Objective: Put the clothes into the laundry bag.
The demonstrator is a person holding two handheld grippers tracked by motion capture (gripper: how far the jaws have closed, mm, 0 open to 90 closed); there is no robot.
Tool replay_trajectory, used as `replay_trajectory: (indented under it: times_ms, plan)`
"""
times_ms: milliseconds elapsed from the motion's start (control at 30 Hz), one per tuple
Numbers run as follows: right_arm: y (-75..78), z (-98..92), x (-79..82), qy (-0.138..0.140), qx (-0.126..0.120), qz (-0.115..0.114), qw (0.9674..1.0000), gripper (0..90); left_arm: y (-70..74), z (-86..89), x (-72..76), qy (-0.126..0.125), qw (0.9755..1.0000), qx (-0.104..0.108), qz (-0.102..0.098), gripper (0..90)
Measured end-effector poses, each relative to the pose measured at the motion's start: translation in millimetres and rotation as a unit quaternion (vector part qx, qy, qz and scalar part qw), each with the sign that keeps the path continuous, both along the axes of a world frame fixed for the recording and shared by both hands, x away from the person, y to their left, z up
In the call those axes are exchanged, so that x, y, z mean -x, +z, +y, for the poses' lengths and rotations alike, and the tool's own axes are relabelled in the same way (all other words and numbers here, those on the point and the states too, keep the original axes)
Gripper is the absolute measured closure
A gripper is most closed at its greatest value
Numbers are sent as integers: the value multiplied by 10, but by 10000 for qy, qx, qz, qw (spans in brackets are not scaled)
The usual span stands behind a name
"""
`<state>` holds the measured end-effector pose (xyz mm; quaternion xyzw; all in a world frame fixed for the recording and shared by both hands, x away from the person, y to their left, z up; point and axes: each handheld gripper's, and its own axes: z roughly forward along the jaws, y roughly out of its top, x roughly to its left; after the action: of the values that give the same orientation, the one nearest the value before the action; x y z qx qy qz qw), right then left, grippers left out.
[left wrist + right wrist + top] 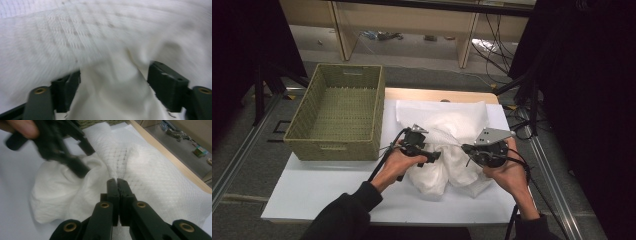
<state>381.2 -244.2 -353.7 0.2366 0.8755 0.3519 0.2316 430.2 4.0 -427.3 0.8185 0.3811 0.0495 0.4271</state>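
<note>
Nearest the camera in the high view, two dark-sleeved forearms are entering from the bottom edge; the sleeves are cut off by the frame.

The left gripper [432, 156] is sitting over the near left part of the white cloth [447, 135]. In the left gripper view its two black, blocky jaws are standing well apart, and a soft ridge of the cloth [112, 95] is rising between them. The pads are not visibly pressing on the fabric. This view is blurred, so the weave is hard to make out.

The right gripper [117, 181] is pinching a thin fold of the cloth [155, 182]; its jaws are meeting flat, with the fabric emerging at the tips. In the high view the right gripper [468, 148] is carrying a grey three-cornered plate, which is hiding part of its body.

The cloth is lying bunched on the white table surface [312, 190], just right of the basket. Its material is appearing thin and quilted, with a fine diamond grid, flat at the far end and crumpled into rounded lobes at the near end.

Farther left, the woven basket [302, 127] is standing on the table, rectangular, olive-green, with slot handles in its end walls. Beyond the table, a floor with cables and wooden furniture legs is lying dim and indistinct.
</note>
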Motion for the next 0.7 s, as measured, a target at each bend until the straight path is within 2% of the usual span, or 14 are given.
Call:
replay_trajectory:
  times_ms: [67,100,167,233,267,300,333,367,400,433,500,533,633,700]
  plan:
    - [9,-5,2,13,-22,-9,10000,900,30,110,138,-210,9995,-200,-90,211]
    - [11,-7,0,13,-22,-16,10000,900,15,155,199,-252,9989,-368,-136,197]
    - [13,-7,1,-21,-18,3,10000,900,-86,219,264,-467,9955,-801,-175,174]
    - [5,7,-5,-5,-12,-4,10000,900,-289,223,246,-552,9945,-884,39,158]
    - [5,15,-4,12,17,-3,10000,900,-352,209,227,-499,9950,-861,108,165]
    - [-2,23,-4,26,10,3,10000,900,-418,176,194,-424,9956,-822,160,167]
    - [-8,32,-4,26,31,-20,10000,900,-474,128,160,-352,9974,-616,149,206]
    - [-15,42,-1,44,23,11,10000,900,-482,65,120,-335,9985,-428,47,304]
    - [-30,56,-2,70,42,27,10000,900,-463,29,111,-335,9989,-320,-2,513]
    - [-35,62,7,18,20,85,10000,900,-437,-9,101,-397,9990,-192,-8,598]
    - [-46,71,9,31,2,132,9999,900,-343,-142,106,-445,9988,140,-144,713]
    - [-50,79,1,136,-3,82,9999,900,-306,-188,114,-478,9985,207,-177,732]
    - [-18,87,25,159,-3,39,9999,900,-138,-336,119,-513,9966,577,-300,757]
    - [46,72,60,138,-73,-16,9999,900,-15,-419,89,-419,9955,727,-432,761]
